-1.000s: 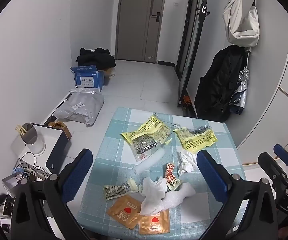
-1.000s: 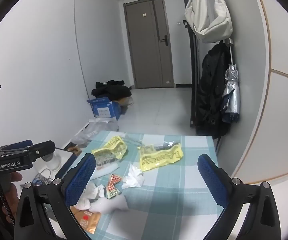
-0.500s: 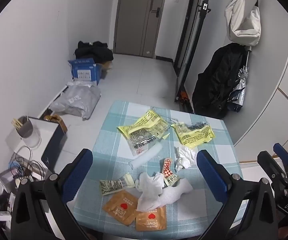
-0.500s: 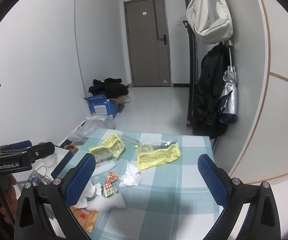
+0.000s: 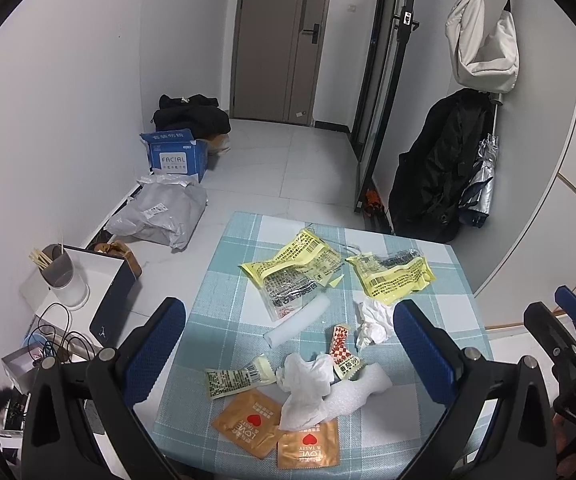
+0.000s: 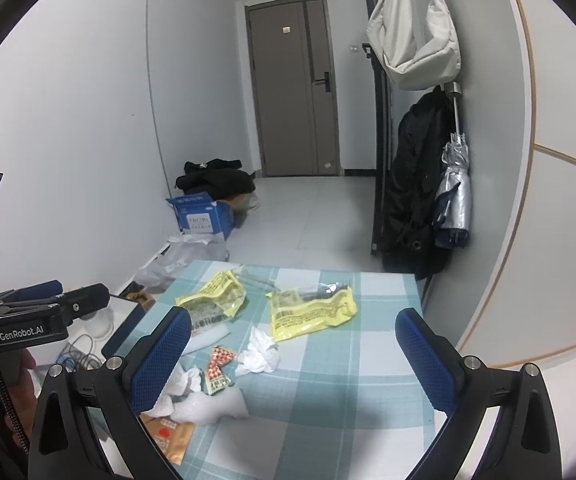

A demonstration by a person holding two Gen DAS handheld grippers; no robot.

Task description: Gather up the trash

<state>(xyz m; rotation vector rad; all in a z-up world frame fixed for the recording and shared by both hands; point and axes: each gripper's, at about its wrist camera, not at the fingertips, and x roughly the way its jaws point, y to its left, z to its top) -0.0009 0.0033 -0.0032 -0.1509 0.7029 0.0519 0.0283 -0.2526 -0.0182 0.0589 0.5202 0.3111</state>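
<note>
Trash lies on a table with a blue checked cloth [image 5: 224, 288]: two yellow wrappers [image 5: 294, 262] [image 5: 392, 274], a white crumpled tissue [image 5: 374, 320], a white foam tube [image 5: 298, 320], a red-white checked packet [image 5: 342, 352], a larger tissue [image 5: 304, 384], a green-yellow sachet [image 5: 234, 378] and two orange sachets [image 5: 248, 424] [image 5: 308, 444]. My left gripper [image 5: 288, 354] is open above the near pile, holding nothing. My right gripper [image 6: 292, 354] is open and empty above the table's right part [image 6: 328, 380]; the crumpled tissue [image 6: 260, 354] and a yellow wrapper [image 6: 312, 312] lie ahead of it.
On the floor at the left stand a white box [image 5: 100, 288] with a cup of sticks [image 5: 62, 276], cables, a grey plastic bag [image 5: 160, 216] and a blue carton [image 5: 174, 156]. A black coat and umbrella [image 5: 444, 176] hang at the right wall.
Both grippers have risen and drawn back a little, so the table sits lower and farther in view. The trash has not moved. Both stay open.
</note>
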